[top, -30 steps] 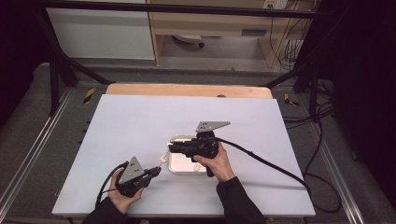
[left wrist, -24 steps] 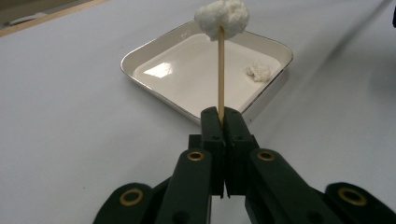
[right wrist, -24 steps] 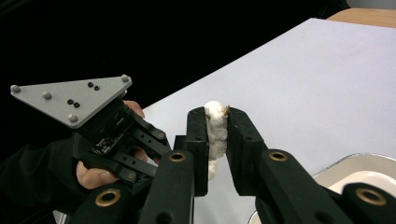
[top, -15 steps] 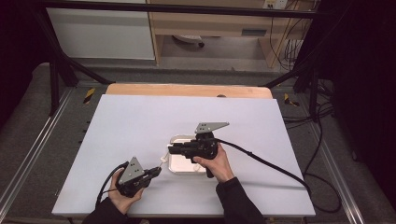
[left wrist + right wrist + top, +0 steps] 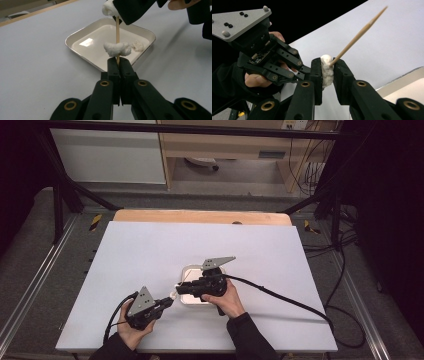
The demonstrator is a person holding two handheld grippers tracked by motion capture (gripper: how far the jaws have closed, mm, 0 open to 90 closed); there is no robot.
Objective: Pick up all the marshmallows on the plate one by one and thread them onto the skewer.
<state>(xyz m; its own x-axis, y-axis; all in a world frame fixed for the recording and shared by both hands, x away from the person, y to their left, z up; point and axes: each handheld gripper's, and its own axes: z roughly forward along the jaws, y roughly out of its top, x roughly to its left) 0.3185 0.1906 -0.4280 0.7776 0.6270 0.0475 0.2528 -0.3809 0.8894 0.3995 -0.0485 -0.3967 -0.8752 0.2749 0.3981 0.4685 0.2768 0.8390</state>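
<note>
Skewer (image 5: 117, 30) stands pinched at its base between left gripper (image 5: 118, 65) jaws; right gripper (image 5: 327, 68) jaws squeeze a white lump (image 5: 327, 68) on it (another lump (image 5: 117, 48) sits just above left jaws).

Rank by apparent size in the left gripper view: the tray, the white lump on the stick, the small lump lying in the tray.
1. Tray, clearly largest.
2. White lump on the stick.
3. Small lump in the tray; it lies farther from the camera, so its true size against the second is unsure.
</note>
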